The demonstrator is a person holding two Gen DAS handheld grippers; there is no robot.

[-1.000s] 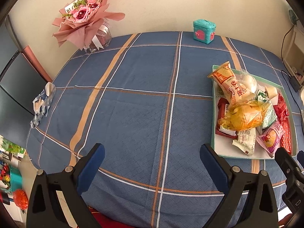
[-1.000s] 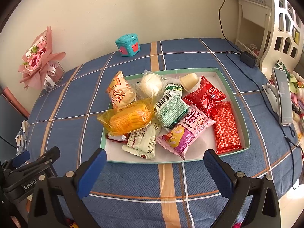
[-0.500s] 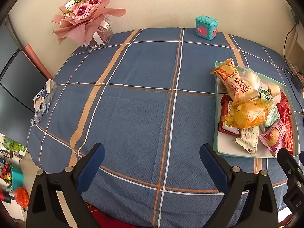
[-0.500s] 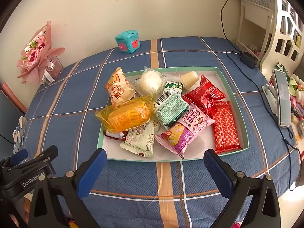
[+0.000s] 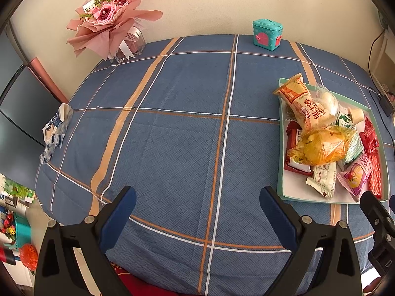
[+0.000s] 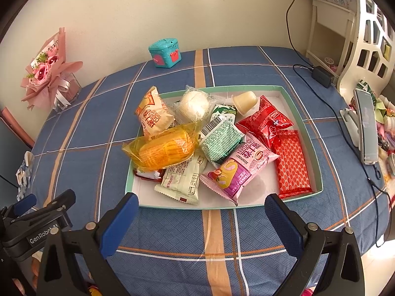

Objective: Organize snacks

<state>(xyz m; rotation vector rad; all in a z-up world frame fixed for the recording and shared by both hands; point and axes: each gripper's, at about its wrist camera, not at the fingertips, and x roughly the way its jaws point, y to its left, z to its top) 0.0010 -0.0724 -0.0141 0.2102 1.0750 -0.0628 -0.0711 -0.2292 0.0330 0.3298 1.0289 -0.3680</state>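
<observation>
A shallow mint-rimmed tray [image 6: 307, 133] [image 5: 280, 148] holds a pile of several snack packs on the blue checked tablecloth. On top lie a yellow pack [image 6: 163, 148] [image 5: 323, 146], an orange-and-white bag [image 6: 153, 117] [image 5: 302, 101], a green pack [image 6: 219, 140], a pink pack [image 6: 240, 166], a cream pack [image 6: 184, 178] and two red packs [image 6: 291, 159]. My right gripper [image 6: 200, 208] is open just before the tray's near edge, holding nothing. My left gripper [image 5: 197, 202] is open over bare cloth, left of the tray, also holding nothing.
A pink bouquet [image 5: 111, 19] in a glass vase and a teal toy box [image 5: 266, 34] stand by the far wall. A crumpled wrapper [image 5: 55, 130] lies at the table's left edge. A cable with adapter [image 6: 321, 75] and a phone on a stand [image 6: 366, 125] are on the right.
Both grippers have moved slightly forward and lifted their view; the tray looks nearer in the right wrist view. Nothing was picked up or shifted.
</observation>
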